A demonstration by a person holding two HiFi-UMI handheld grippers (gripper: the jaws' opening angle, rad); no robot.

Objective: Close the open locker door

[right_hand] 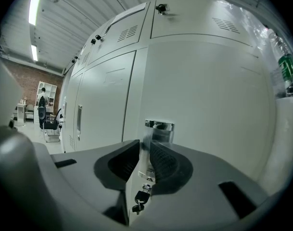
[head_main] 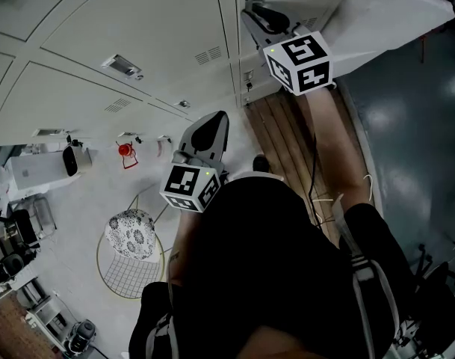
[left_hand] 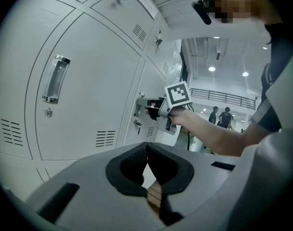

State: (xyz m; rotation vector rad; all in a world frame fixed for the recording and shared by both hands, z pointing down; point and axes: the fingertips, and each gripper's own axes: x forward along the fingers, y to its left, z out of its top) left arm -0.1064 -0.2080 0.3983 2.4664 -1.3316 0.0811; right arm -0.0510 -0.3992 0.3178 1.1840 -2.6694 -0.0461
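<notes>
The right tool (right_hand: 146,147) is clamping the handle (right_hand: 159,125) of the door (right_hand: 209,105); the left tool (left_hand: 146,148) is hanging nearby, jaws together, gripping nothing.

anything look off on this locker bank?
One locker door stands swung out of line with the closed lockers, and keys hang from its lock, just below the handle that the right gripper clamps.
</notes>
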